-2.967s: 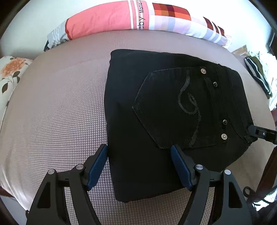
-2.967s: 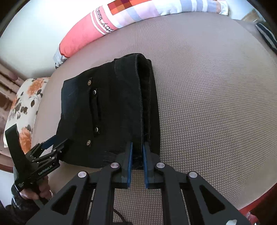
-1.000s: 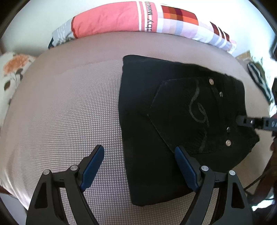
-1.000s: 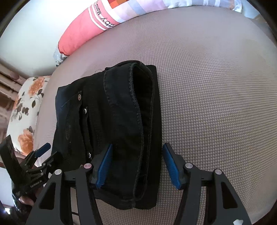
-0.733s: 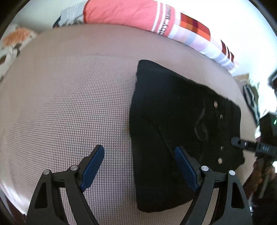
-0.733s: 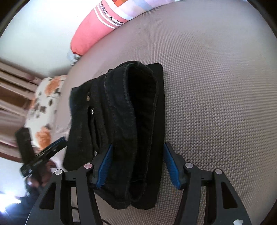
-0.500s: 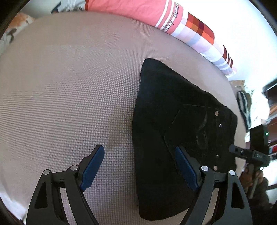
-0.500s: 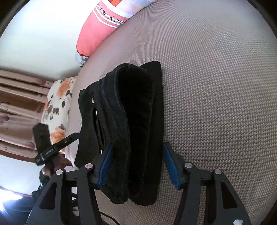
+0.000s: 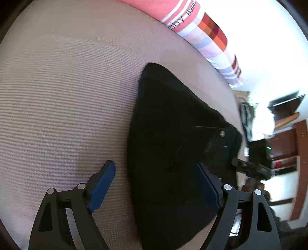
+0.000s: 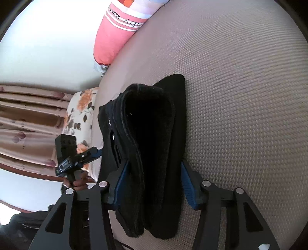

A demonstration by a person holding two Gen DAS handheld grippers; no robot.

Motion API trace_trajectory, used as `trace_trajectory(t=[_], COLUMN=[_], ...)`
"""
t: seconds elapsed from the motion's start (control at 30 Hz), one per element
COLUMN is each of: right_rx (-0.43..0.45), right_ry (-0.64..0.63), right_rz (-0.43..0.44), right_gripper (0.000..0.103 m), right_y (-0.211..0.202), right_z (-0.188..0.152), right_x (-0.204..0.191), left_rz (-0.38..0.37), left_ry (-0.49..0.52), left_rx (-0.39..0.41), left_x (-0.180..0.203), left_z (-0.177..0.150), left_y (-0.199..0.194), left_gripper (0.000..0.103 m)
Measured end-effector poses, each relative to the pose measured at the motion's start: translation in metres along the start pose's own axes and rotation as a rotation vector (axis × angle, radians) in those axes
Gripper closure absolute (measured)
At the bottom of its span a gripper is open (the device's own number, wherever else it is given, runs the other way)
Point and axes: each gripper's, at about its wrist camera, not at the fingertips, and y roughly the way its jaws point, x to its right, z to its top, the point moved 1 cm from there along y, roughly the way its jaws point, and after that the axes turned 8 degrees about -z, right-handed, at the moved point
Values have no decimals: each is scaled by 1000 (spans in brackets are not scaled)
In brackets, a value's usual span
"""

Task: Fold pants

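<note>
Because the folded black pants (image 10: 154, 146) are thick, soft denim, the closing right hand-held gripper (image 10: 152, 182) should clamp their layered edge while the left hand-held gripper (image 9: 157, 184) gapes wide, empty.

Pink pillow (image 10: 115, 34): printed lettering, apparently "Mama" and "…aby", beside white stripes; first letter hidden.

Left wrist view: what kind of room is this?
Probably a bedroom: folded black pants lie on a houndstooth-covered mattress, a pink striped bolster pillow along its far edge, curtains beside it.
</note>
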Motion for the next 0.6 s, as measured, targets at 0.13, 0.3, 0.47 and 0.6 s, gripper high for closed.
trace_trajectory(t=[0.13,0.3,0.47,0.6], right_rx=[-23,-25,7,54], right_ry=[-19,-18,-13,-3], right_rz=[21,52,24,-43], right_gripper=[53,53,53,59], right_y=[5,12,9,10], right_z=[4,12,12,5], right_x=[-4,-6,-8,-19], left_rz=[-121,-244,-106,36], left_ry=[-44,-120,-83,11], left_rx=[-40,-31,12,43], left_x=[-4,-16,-7,15], left_z=[3,10,15,9], left_y=[5,6,13,16], left_gripper=[20,23,66,69])
